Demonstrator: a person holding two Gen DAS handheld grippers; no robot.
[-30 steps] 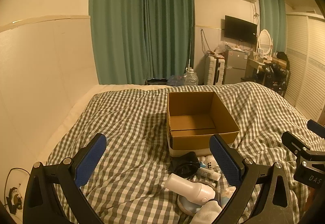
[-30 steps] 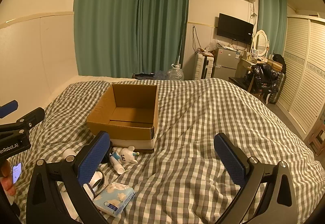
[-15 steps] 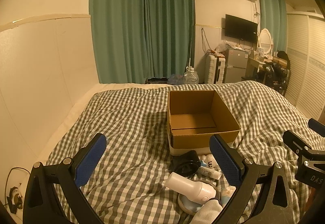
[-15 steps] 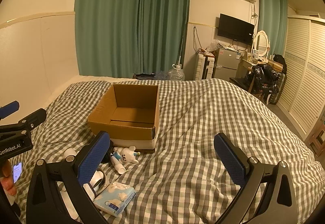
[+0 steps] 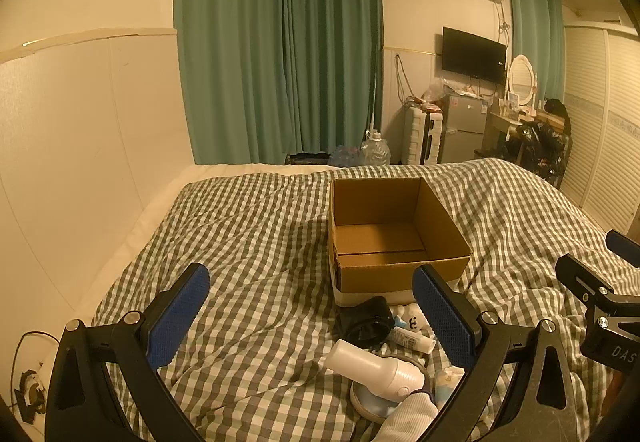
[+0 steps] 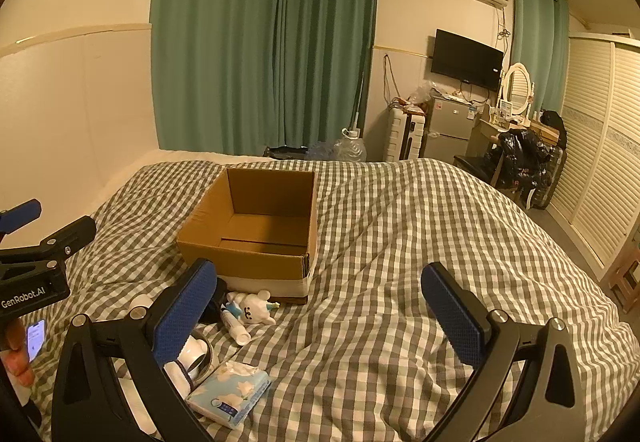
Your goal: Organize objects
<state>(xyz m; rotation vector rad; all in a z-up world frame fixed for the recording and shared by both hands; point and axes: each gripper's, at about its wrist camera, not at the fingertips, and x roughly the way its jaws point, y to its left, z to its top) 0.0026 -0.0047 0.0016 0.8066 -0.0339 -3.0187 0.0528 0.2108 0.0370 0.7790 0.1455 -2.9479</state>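
Note:
An open, empty cardboard box stands on the checked bed. In front of it lies a heap: a white hair dryer, a black round piece, a small white tube, a white plush toy and a blue tissue pack. My left gripper is open and empty above the heap's left side. My right gripper is open and empty, right of the heap. Each gripper shows at the edge of the other's view.
The checked bedspread covers the whole bed. A padded wall runs along the left. Green curtains, a water bottle, a suitcase, a small fridge and a cluttered desk stand beyond the bed's far end. Louvred wardrobe doors are on the right.
Both grippers have shifted only slightly; the box sits marginally lower in the right view. Nothing was taken hold of or let go.

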